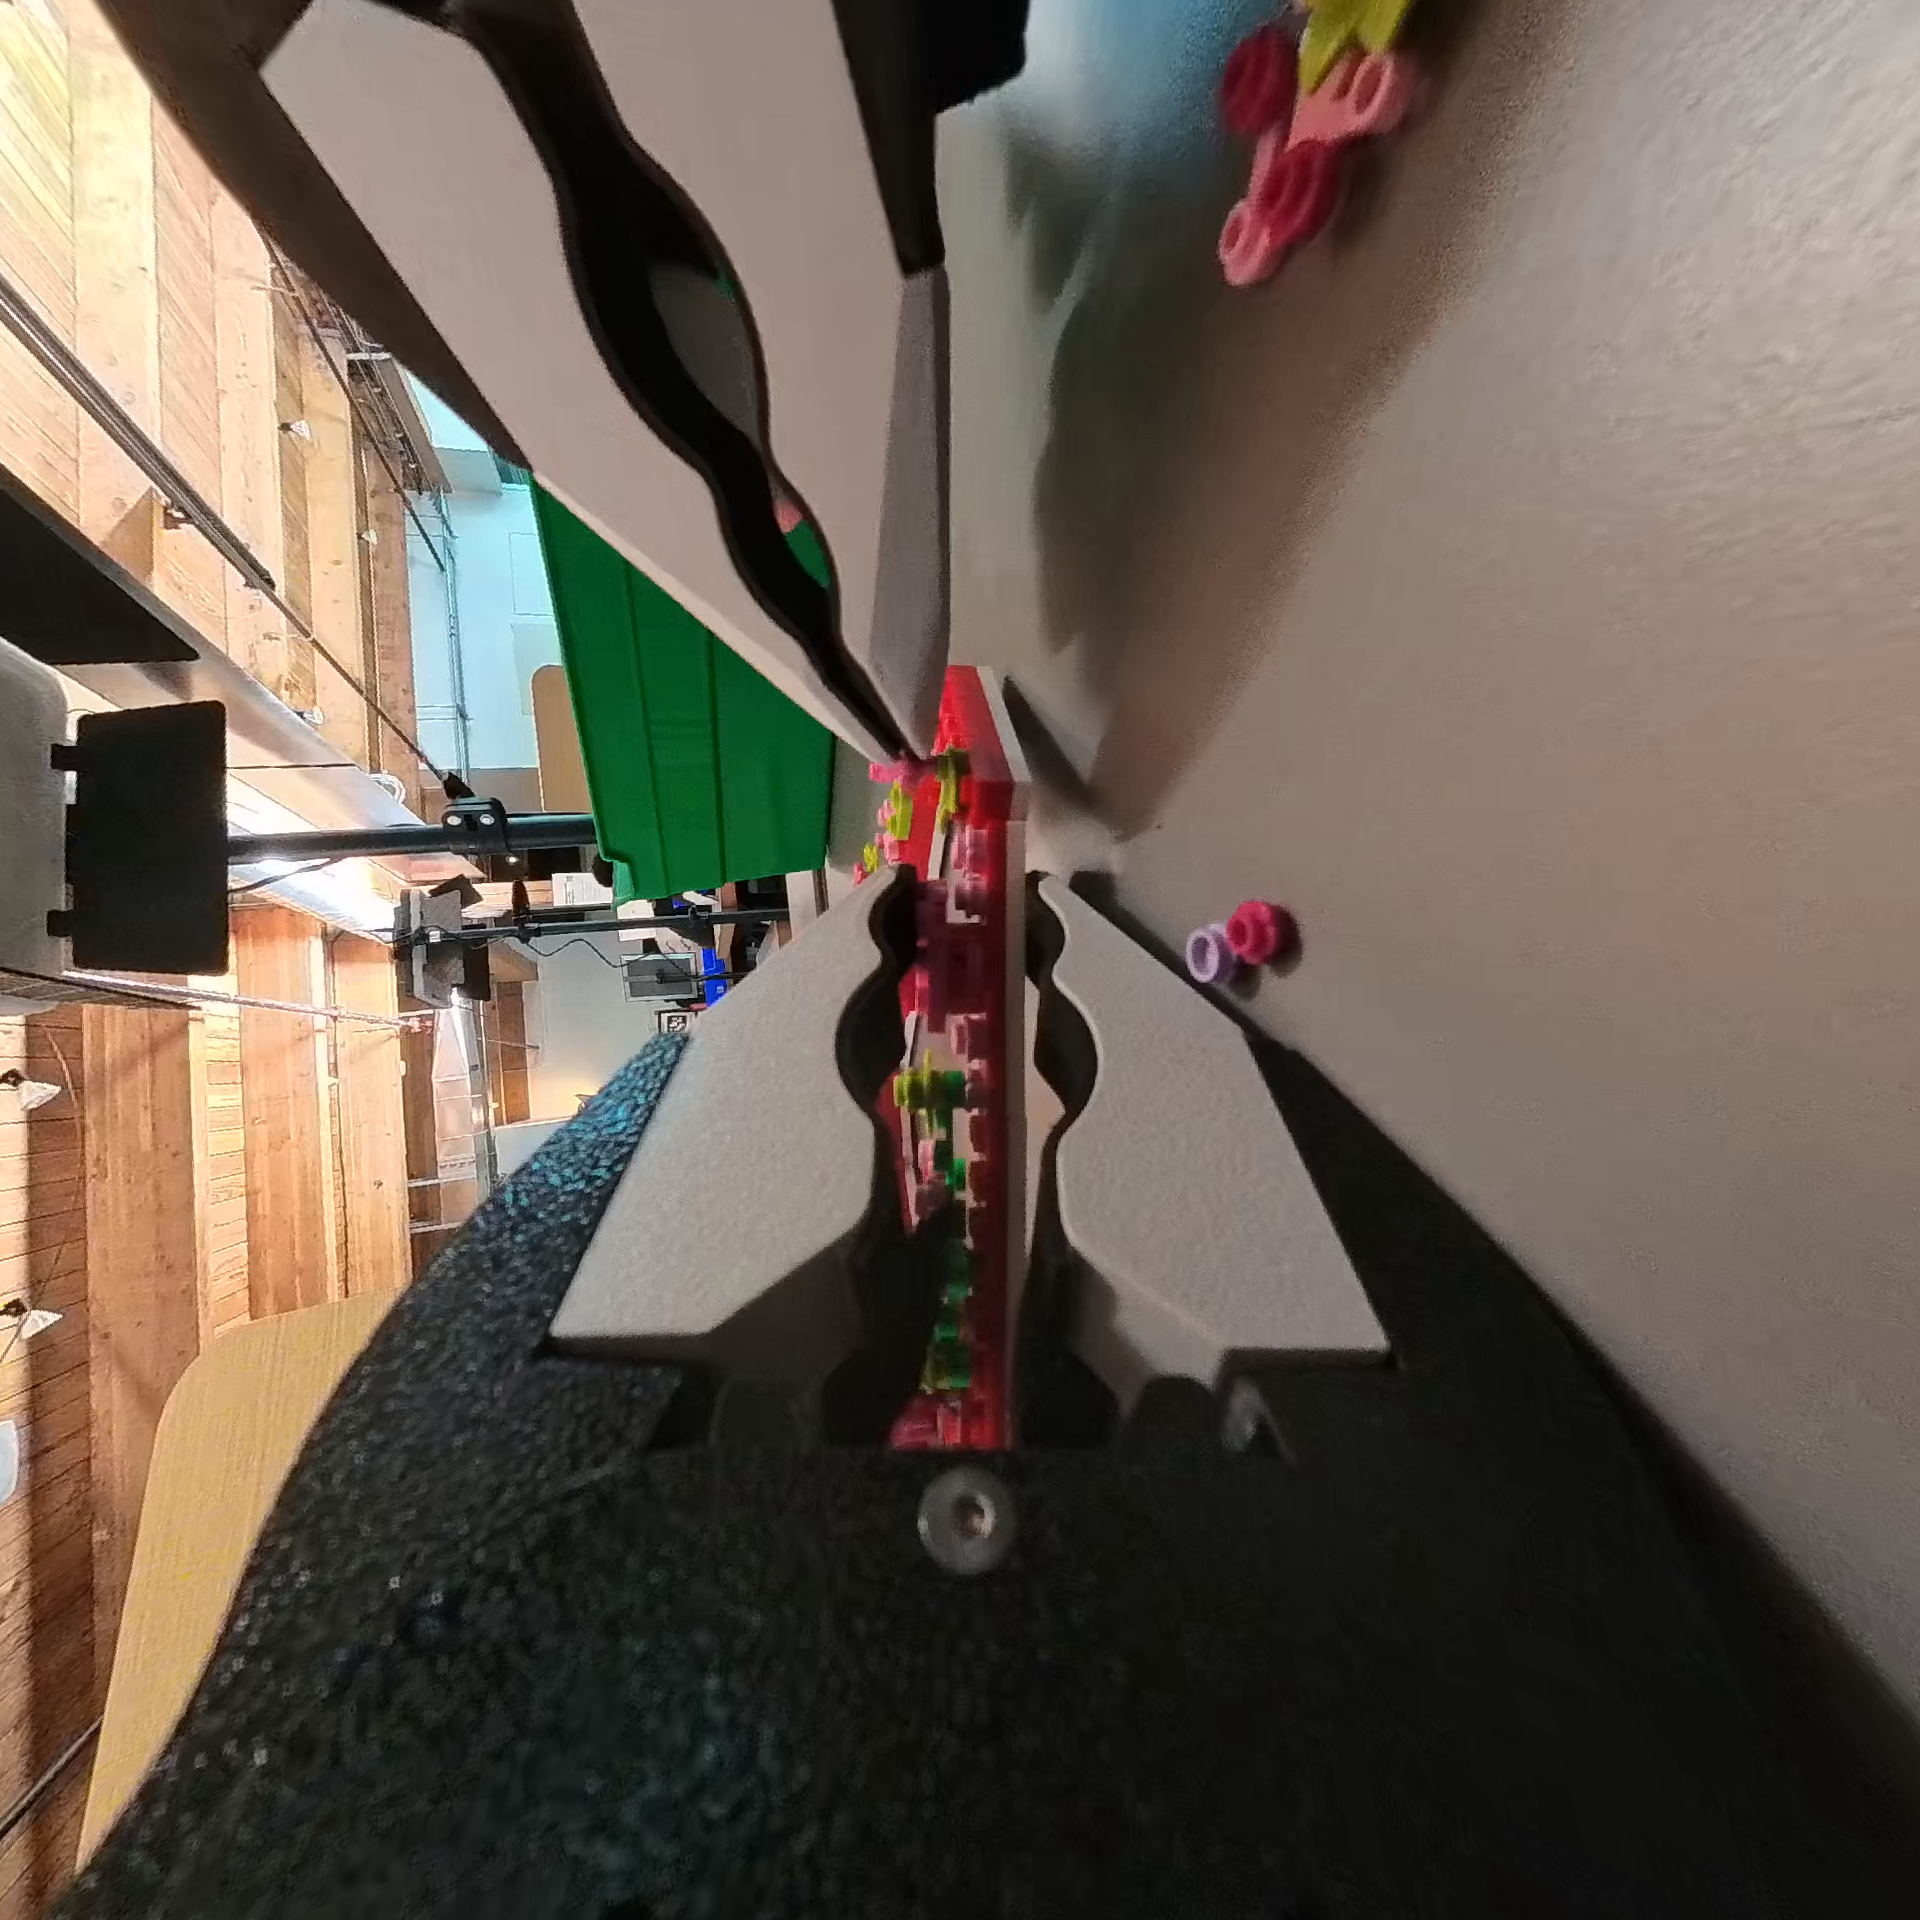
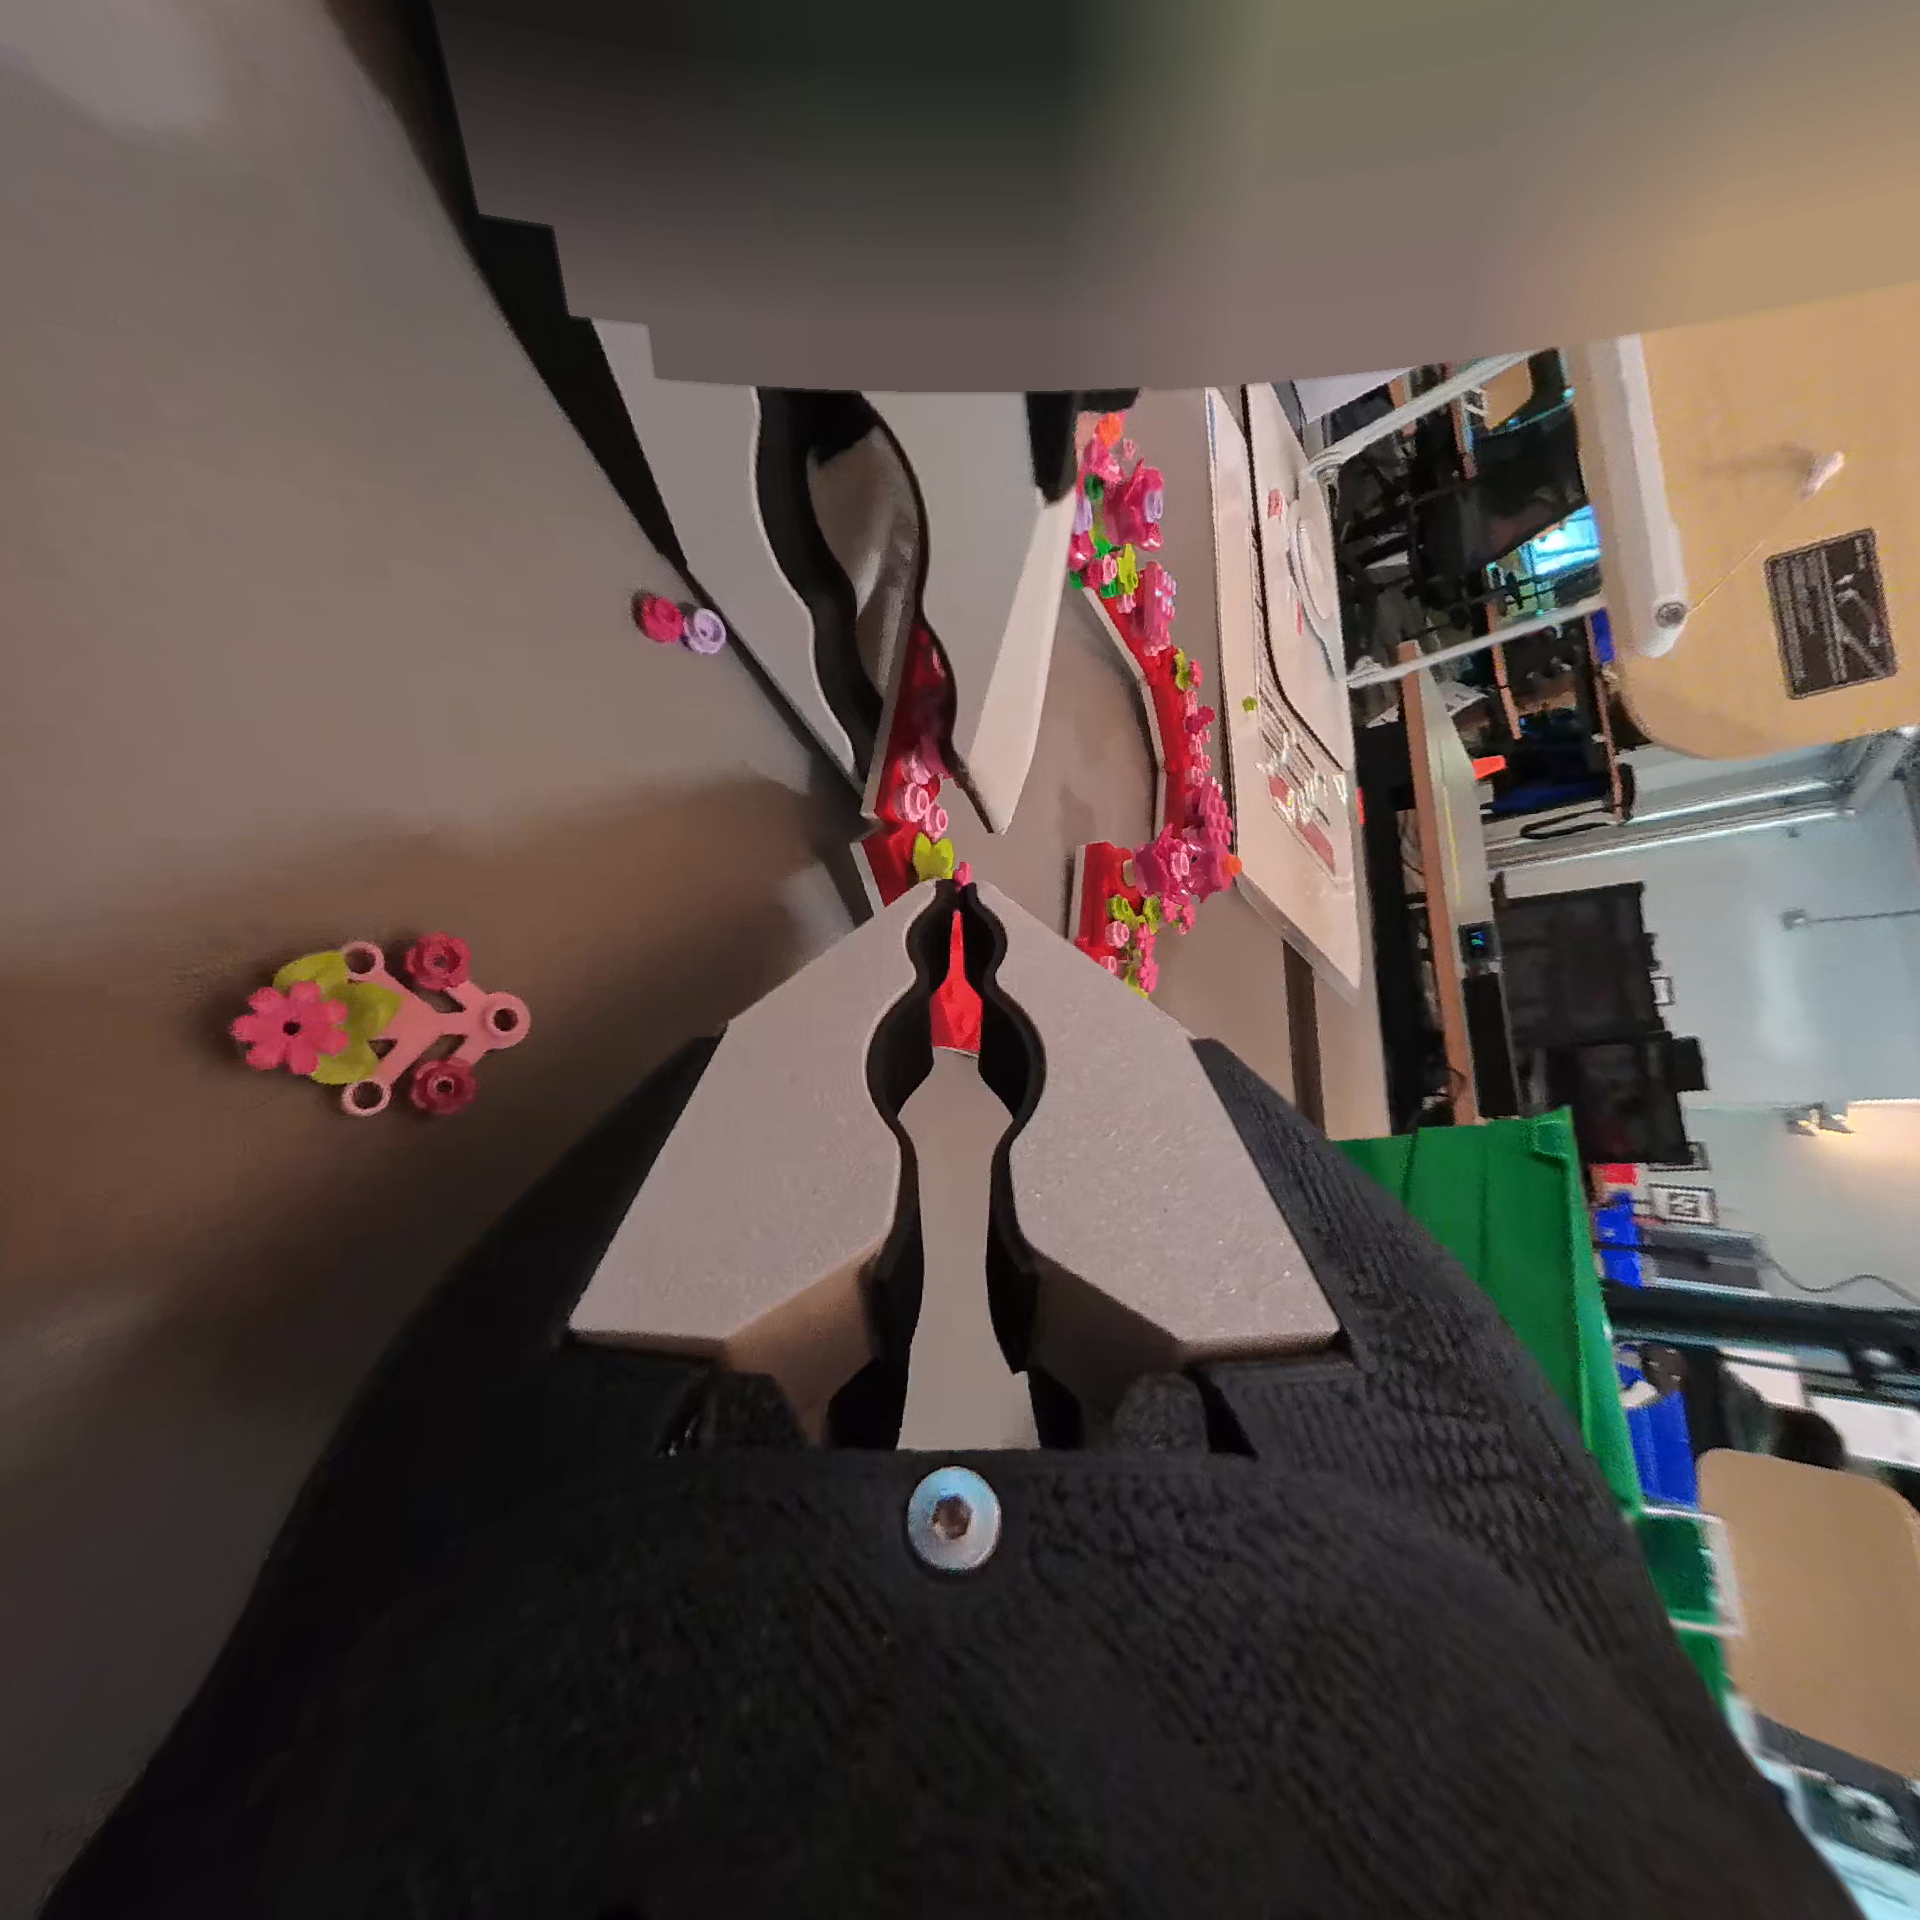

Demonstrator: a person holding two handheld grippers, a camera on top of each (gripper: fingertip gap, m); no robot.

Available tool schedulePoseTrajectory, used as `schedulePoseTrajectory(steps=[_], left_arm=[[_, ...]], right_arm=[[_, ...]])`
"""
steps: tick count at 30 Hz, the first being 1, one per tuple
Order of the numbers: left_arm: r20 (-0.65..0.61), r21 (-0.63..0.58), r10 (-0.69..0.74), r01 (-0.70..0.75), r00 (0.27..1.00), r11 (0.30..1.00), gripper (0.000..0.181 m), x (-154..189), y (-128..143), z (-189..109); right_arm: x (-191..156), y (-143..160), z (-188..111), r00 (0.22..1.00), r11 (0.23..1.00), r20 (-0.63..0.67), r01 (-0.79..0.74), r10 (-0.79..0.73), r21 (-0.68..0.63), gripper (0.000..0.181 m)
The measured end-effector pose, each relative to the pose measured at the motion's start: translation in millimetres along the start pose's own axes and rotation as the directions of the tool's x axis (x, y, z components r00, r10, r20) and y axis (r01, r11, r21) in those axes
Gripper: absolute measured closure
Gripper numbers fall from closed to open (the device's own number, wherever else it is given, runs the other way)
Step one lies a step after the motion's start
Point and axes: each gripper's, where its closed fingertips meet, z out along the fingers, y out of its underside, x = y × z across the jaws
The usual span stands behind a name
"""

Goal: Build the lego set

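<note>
closest in, the left gripper [image 1: 964, 883] was clamped on a red lego panel [image 1: 987, 1091], one finger on the studded face and one on the white-edged back, so the panel stood edge-on between them with lime, green and pink bits along it. just past its tip, the right gripper [image 1: 920, 743] came in from above with its tips pinched together at the panel's top corner. in the right wrist view, the right gripper [image 2: 961, 894] was closed to a narrow slit with the red panel's [image 2: 951, 1003] corner showing between its fingers, and the left gripper [image 2: 935, 748] faced it, holding the same piece from the far side. off on the grey table [image 2: 260, 623], a pink flower cluster [image 2: 379, 1023] with lime leaves and dark pink blossoms lay flat by itself, well apart from the panel. farther along, two small round studs [image 2: 681, 621], one magenta and one lilac, sat touching each other. beyond the grippers, a second red curved section [image 2: 1169, 707] thick with pink flowers lay on the table, just beside a white instruction sheet [image 2: 1283, 675]. farthest back, a green bin [image 2: 1475, 1247] stood at the table's far side.
</note>
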Motion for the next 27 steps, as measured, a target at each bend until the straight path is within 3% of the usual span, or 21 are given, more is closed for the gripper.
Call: schedulePoseTrajectory(steps=[7, 18, 27], left_arm=[[-0.003, 0.001, -0.006, 0.006, 1.000, 1.000, 0.164, 0.2, -0.6, -0.2], [-0.003, 0.004, -0.012, 0.012, 1.000, 1.000, 0.164, -0.1, -0.9, -0.7], [-0.001, 0.007, -0.056, 0.056, 0.998, 0.998, 0.163, -3.5, -0.4, -1.8]], right_arm=[[-2.0, 0.9, -1.1, 0.996, 0.996, 0.001, 0.086, -0.086, -0.036, 0.181], [-9.1, 0.7, -0.9, 0.994, 0.994, 0.036, 0.106, -0.104, -0.028, 0.166], [-5.6, -0.8, 1.5, 0.984, 0.985, -0.042, 0.171, -0.171, -0.025, 0.163]])
